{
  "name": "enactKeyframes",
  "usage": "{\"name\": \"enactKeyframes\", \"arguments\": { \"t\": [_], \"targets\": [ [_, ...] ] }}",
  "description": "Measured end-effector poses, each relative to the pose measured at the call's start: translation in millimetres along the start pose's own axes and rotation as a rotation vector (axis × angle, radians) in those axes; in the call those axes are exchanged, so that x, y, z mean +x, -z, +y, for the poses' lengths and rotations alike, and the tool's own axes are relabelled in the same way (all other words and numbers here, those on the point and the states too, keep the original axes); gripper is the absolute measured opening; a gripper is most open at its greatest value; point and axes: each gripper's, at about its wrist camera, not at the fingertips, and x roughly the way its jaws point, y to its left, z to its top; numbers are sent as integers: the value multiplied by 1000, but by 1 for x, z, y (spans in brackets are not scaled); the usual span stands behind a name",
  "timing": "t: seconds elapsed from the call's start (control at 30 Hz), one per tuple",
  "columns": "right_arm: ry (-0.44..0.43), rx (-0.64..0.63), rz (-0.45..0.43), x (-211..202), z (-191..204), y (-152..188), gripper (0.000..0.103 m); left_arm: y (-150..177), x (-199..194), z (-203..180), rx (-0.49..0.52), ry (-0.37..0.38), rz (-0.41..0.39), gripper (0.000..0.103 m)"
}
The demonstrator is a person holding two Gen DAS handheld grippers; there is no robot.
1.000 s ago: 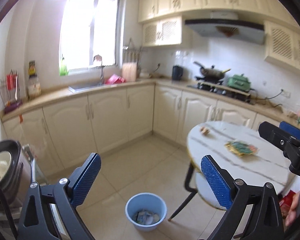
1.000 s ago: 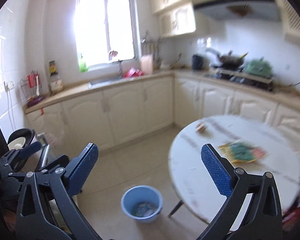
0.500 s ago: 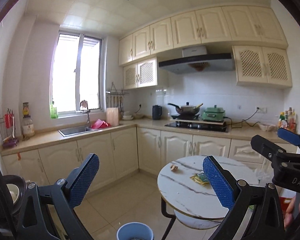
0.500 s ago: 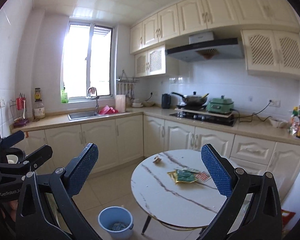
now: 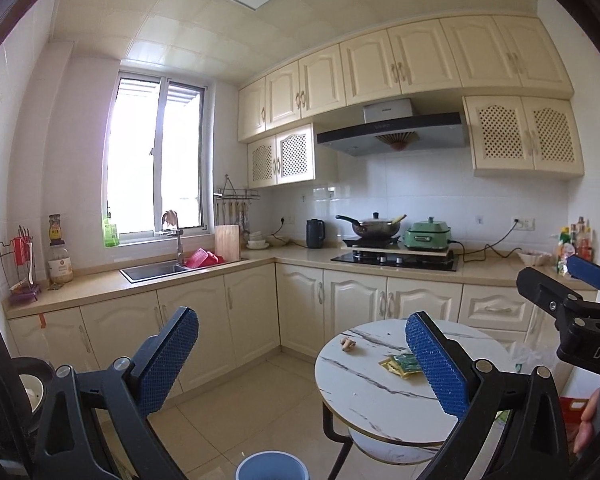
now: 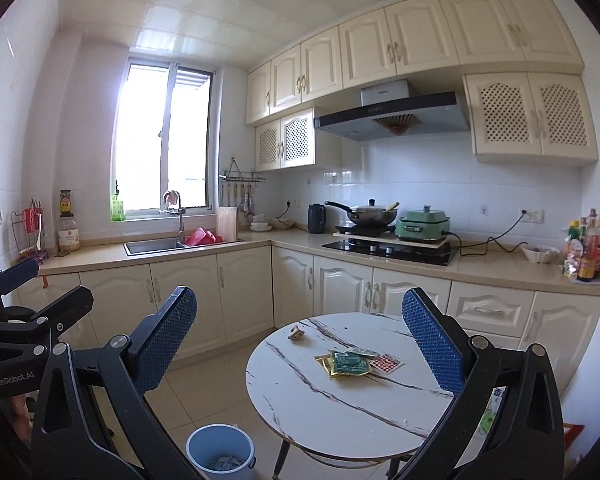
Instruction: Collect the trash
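Note:
A round white marble table (image 6: 324, 404) stands ahead, also in the left wrist view (image 5: 364, 392). On it lie green and yellow wrappers (image 6: 346, 363), a red dotted sheet (image 6: 386, 362) and a small brown scrap (image 6: 297, 333). The wrappers (image 5: 400, 363) and the scrap (image 5: 348, 344) also show in the left wrist view. A blue bin (image 6: 220, 452) with some trash stands on the floor left of the table; its rim shows in the left wrist view (image 5: 271, 467). My left gripper (image 5: 300, 352) and right gripper (image 6: 300, 336) are open, empty, held well back from the table.
Cream cabinets and a counter (image 6: 260, 242) run along the back, with a sink (image 6: 156, 245), a stove with a pan (image 6: 364, 216) and a green cooker (image 6: 422, 224). A rice cooker (image 5: 28, 388) sits low at left. Tiled floor (image 6: 212, 392) lies between.
Both cameras have tilted upward and pulled back. The ceiling has come into view, and the table and bin have dropped lower in frame. Both grippers stay open.

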Motion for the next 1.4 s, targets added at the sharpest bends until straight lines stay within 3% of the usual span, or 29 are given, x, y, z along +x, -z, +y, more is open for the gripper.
{"name": "enactKeyframes", "arguments": {
  "t": [0.3,0.57,0.8,1.03,1.4],
  "targets": [
    [24,22,35,18,-15,7,103,-27,32,-14,7,15,23,102],
    [85,69,123,56,-55,30,103,-27,98,-36,11,42,140,102],
    [127,120,295,128,-104,80,103,-25,189,-68,18,79,292,102],
    [88,155,470,219,-141,131,103,-25,287,-89,37,87,424,102],
    [99,24,654,360,-187,169,103,-36,464,-88,22,93,549,102]
  ]
}}
